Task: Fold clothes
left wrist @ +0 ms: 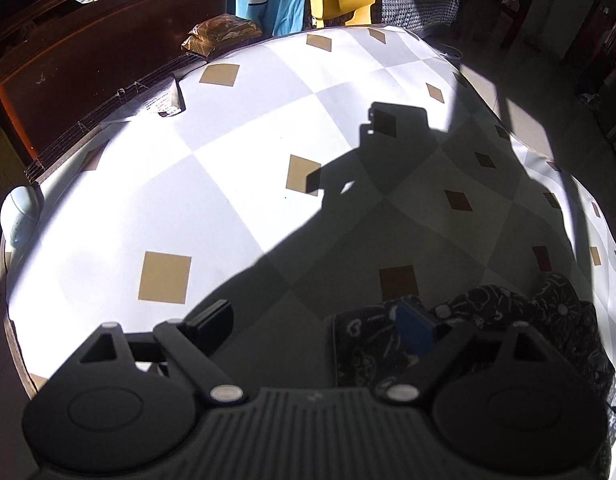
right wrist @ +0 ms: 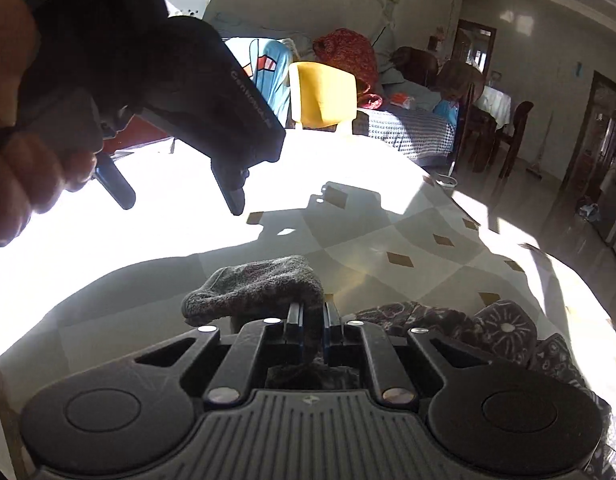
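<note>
- Only your right view shows the fuzzy grey knitted sock: your right gripper pinches it above the diamond-patterned tablecloth.
- Your left gripper hangs spread wide beside the dark floral-print garment.

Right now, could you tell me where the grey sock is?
In the right wrist view, the grey sock is clamped in the right gripper at lower centre, above the table, left of the dark patterned cloth.
</note>
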A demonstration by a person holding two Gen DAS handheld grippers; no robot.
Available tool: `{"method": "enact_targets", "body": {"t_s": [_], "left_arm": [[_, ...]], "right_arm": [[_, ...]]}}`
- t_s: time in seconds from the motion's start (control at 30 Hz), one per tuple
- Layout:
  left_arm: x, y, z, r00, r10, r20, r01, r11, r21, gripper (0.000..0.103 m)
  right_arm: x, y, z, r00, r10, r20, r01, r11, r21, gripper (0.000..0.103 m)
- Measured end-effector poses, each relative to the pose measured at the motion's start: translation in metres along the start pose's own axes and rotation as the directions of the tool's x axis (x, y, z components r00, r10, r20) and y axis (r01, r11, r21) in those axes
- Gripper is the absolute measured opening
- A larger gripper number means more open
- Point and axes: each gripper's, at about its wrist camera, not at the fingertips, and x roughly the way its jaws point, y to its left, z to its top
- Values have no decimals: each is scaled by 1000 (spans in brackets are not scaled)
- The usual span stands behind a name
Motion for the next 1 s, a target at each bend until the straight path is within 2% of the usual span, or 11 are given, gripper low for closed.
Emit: {"method": "enact_targets", "body": {"t_s": [0.1, 0.2, 0.33, 0.4, 0.5, 0.53, 0.63, 0.77, 0.9, 1.0], "left_arm": [[3, -10, -5, 1000, -6, -18, 7, 1000, 27, 89], [7, -23, -11, 1000, -7, -29, 9, 998, 63, 89], [12, -41, -19, 999, -10, -44, 14, 995, 98, 89], [14, -50, -23, 998, -17, -57, 23, 994, 110, 89], [16, -63, -31, 997, -25, -71, 35, 990, 134, 89], [16, -67, -33, 997, -27, -74, 37, 989, 144, 89], [19, -81, -41, 996, -27, -83, 42, 984, 176, 93], [20, -95, -48, 995, -28, -92, 46, 979, 196, 94], [25, -108, -55, 994, -26, -105, 49, 974, 223, 95], [29, -115, -60, 993, -18, -117, 47, 968, 245, 95]], "right_arm": [[-10, -26, 5, 985, -171, 8, 170, 984, 55, 9], [-17, -53, 1, 959, -276, -61, 281, 952, 117, 9], [-21, -87, -14, 924, -321, -208, 360, 913, 190, 10], [-19, -99, -24, 913, -312, -264, 367, 909, 196, 10], [-25, -108, -36, 902, -316, -293, 377, 909, 179, 16], [-27, -111, -38, 903, -312, -295, 373, 910, 181, 21], [-33, -120, -41, 913, -293, -284, 358, 909, 214, 26], [-31, -141, -42, 941, -237, -241, 304, 906, 295, 31], [-19, -161, -42, 953, -203, -226, 274, 896, 350, 36], [-7, -169, -46, 951, -205, -233, 281, 886, 368, 39]]}}
